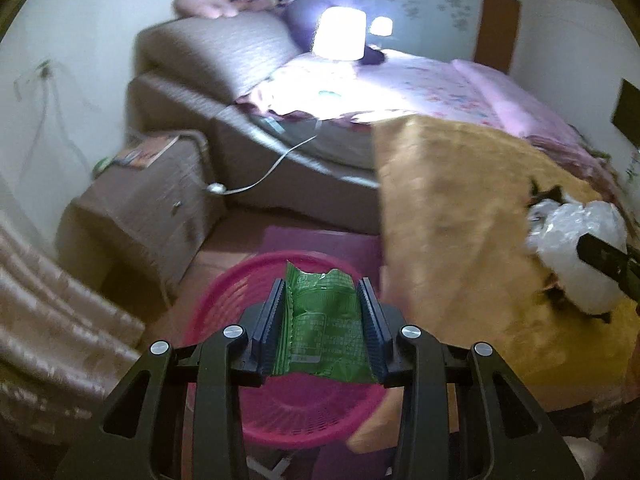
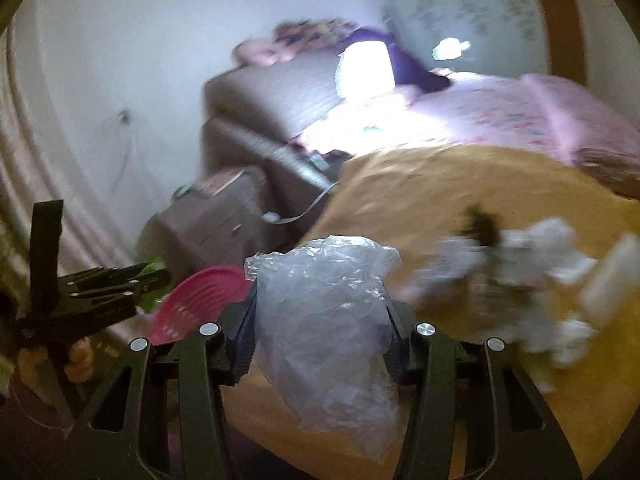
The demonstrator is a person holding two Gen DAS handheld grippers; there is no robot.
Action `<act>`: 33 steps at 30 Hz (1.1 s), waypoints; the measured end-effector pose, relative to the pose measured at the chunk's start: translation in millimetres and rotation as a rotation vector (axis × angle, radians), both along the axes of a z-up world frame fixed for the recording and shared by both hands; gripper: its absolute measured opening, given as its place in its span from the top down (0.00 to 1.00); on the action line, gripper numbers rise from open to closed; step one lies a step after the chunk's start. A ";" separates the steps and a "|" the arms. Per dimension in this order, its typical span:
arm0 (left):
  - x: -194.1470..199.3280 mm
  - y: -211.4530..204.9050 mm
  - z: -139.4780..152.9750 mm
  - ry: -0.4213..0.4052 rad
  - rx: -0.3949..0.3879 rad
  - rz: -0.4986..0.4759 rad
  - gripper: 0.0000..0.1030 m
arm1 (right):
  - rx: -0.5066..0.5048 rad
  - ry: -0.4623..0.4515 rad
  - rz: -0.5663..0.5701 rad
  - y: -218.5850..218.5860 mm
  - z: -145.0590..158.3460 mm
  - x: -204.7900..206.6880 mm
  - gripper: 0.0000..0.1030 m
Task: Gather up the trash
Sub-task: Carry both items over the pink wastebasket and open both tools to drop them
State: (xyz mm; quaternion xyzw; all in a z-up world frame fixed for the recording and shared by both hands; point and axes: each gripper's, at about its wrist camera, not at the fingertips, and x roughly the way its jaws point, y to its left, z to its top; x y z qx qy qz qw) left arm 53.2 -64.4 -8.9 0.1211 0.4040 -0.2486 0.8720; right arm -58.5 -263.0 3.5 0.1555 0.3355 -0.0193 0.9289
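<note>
I had the left gripper (image 1: 324, 316) clamped on a green wrapper (image 1: 322, 320) above the pink basket (image 1: 304, 420), nothing dropped in yet, the right gripper (image 2: 320, 320) clamped on a clear plastic bag (image 2: 324, 320), and white scraps (image 2: 540, 280) left on the yellow blanket (image 2: 440, 184).

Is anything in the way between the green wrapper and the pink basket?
Nothing visible is. The left tool grips the green wrapper right above the open pink basket on the floor, with only air between them. The yellow blanket hangs beside the basket, not over its opening.
</note>
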 end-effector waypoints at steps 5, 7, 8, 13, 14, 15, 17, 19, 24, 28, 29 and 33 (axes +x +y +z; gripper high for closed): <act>14.5 21.2 -18.2 0.040 0.008 0.070 0.66 | 0.004 0.061 0.118 41.2 -14.4 46.6 0.52; 20.5 26.6 -23.1 0.033 0.023 0.096 0.66 | 0.001 0.078 0.151 53.0 -17.7 59.7 0.52; 23.9 29.5 -25.0 0.030 0.030 0.110 0.66 | -0.001 0.080 0.163 59.8 -18.9 63.7 0.52; 35.3 40.7 -32.7 0.060 0.023 0.152 0.66 | 0.013 0.111 0.213 84.4 -30.6 83.0 0.52; 36.8 41.3 -34.0 0.063 0.026 0.156 0.65 | 0.015 0.117 0.219 86.7 -32.4 87.4 0.52; 36.9 42.3 -34.9 0.066 0.025 0.157 0.65 | 0.013 0.123 0.229 90.8 -33.9 90.9 0.52; 37.2 44.1 -36.6 0.071 0.023 0.165 0.64 | 0.010 0.129 0.233 94.9 -36.1 95.6 0.50; 39.8 47.0 -38.1 0.075 0.020 0.174 0.61 | 0.019 0.129 0.228 95.2 -35.7 96.6 0.45; 42.8 53.8 -37.9 0.087 -0.004 0.202 0.42 | 0.033 0.116 0.210 93.3 -33.3 98.3 0.31; 42.9 55.8 -35.8 0.079 -0.009 0.211 0.36 | 0.045 0.106 0.189 87.6 -32.6 97.1 0.29; 42.3 55.7 -35.5 0.074 -0.007 0.213 0.35 | 0.045 0.107 0.179 86.5 -32.5 96.6 0.29; 38.4 52.9 -33.0 0.047 0.005 0.210 0.31 | 0.059 0.087 0.156 80.6 -30.1 86.9 0.29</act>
